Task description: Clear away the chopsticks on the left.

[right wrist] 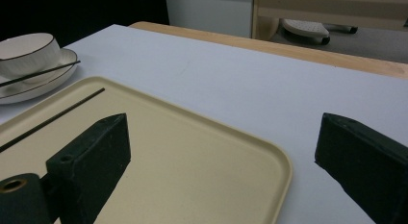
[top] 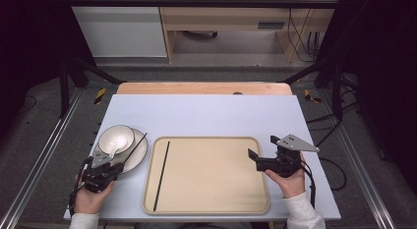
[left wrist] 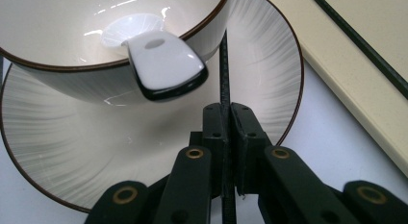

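here my left tool was clamped tight on a thin black chopstick, which lay slanted across the plate at the tabletop's left side. the bowl sat on that plate just beside the chopstick, almost against it, with a white spoon hanging over its near rim, so both crowded the tool's left flank. to the other side, the beige tray lay close to the plate, and a second chopstick rested along its left part. my right tool hovered over the tray's right edge with its jaws spread wide and nothing between them, well apart from the crockery.
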Available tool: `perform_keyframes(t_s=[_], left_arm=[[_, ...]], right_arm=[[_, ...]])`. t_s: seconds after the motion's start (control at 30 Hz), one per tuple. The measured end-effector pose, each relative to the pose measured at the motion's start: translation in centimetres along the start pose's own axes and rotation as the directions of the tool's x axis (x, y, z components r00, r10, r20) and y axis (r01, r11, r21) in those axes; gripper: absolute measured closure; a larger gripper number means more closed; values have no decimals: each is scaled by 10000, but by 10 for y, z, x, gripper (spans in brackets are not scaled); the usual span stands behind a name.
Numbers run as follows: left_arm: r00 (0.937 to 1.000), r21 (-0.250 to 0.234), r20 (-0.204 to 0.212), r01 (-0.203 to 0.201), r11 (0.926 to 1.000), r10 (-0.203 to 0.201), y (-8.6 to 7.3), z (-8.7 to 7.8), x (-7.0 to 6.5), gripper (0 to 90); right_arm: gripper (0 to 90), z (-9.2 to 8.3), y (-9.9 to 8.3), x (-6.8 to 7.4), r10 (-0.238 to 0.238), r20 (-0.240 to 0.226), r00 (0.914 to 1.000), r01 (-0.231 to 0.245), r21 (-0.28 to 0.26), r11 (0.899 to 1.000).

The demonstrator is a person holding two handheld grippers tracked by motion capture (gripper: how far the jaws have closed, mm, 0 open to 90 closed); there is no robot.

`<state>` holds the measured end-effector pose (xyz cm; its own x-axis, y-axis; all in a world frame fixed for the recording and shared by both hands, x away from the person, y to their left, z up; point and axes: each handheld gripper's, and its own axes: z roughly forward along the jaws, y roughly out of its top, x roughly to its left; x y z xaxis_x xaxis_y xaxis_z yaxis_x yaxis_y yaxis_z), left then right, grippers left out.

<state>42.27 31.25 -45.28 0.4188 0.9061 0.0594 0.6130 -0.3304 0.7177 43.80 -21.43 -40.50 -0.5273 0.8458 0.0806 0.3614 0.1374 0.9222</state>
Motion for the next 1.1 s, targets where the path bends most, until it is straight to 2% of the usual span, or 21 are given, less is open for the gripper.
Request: perform_keyframes(t_s=[0.3, 0.6, 0.7, 0.8, 0.93, 1.1], left_arm=[[10000, -401, 77, 23, 9992, -20, 4, -7, -9, 854], [9999, -1140, 121, 24, 9935, -11, 11, -20, -23, 853], [9999, -1415, 121, 67, 9899, -50, 13, -22, -31, 853], [9999, -1440, 98, 68, 9896, -54, 14, -24, -36, 854], [9993, -1687, 172, 343, 9851, -318, 16, -24, -46, 854], [9992, -1788, 182, 387, 9831, -360, 17, -26, -59, 854]], right_arm=[[54, 0, 0, 0, 6, 5, 10000, -6, -14, 10000], [53, -2, 1, -2, 2, 21, 10000, -2, -76, 10000], [53, -3, 1, -2, 18, 36, 10000, -17, -134, 9999], [53, -4, 1, -2, 38, 48, 10000, -38, -126, 9999], [53, -5, 2, -2, 69, 33, 10000, -68, -121, 9999], [53, -6, 2, -3, 36, 53, 10000, -35, -185, 9998]])
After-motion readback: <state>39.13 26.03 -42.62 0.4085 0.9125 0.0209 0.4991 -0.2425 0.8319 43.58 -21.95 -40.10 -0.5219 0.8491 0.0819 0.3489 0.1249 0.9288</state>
